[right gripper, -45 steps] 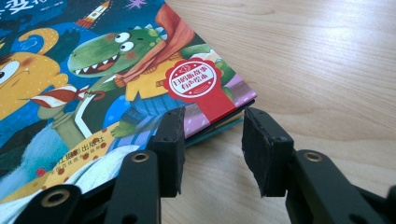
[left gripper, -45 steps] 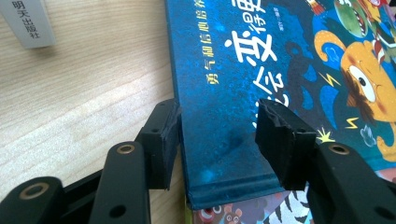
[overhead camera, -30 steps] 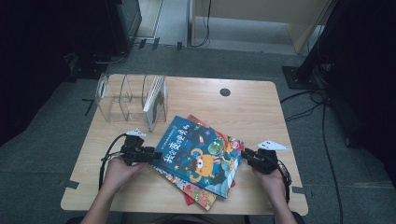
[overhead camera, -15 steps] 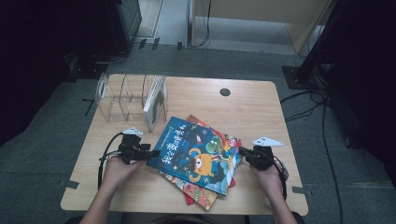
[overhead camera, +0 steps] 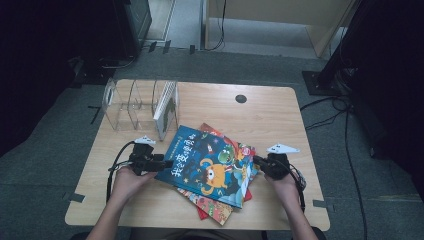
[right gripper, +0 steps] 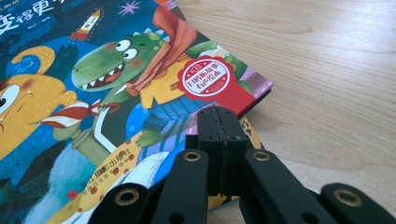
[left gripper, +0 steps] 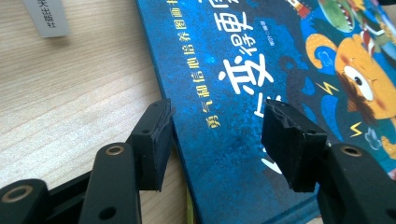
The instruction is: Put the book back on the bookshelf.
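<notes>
We see blue book atop stack, table centre-front. L gripper open, jaws just narrowing, straddling book's spine edge. R gripper jaws closed together, empty, over book's corner.

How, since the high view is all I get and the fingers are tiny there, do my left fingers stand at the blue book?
Observer: The left gripper is open astride the blue book's edge. One of its fingers is over the table and the other is above the cover. They have just been closing.
Operator: And the right one?
Observer: The right gripper is shut, its fingers pressed together with nothing between them.
Operator: Where on the book?
Observer: At the corner, just below the red seal on the cover.
</notes>
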Motion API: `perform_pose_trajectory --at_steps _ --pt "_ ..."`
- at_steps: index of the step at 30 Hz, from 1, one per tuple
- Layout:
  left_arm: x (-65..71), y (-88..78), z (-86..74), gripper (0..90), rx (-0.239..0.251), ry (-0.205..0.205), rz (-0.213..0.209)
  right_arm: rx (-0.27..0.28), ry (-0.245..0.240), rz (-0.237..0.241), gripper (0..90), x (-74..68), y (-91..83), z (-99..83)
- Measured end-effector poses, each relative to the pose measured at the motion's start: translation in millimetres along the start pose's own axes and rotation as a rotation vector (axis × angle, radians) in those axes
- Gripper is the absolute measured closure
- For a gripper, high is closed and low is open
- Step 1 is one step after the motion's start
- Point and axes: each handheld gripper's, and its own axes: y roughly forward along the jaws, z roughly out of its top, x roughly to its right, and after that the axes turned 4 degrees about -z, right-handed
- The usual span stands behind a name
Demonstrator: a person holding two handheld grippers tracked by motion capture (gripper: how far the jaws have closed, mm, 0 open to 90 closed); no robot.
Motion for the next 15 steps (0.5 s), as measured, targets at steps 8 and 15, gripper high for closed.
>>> perform_pose_trajectory --at_steps 8,15 --pt "5.6 -4.4 -4.0 47.3 -0.021 -0.012 0.008 -0.020 -0.002 0.006 90.0 -0.3 1.1 -1.5" --pt "11.3 -9.2 -12.3 47.1 -0.031 -0.018 -0.001 -0.024 -0.009 0.008 90.0 -4.1 0.8 -1.9"
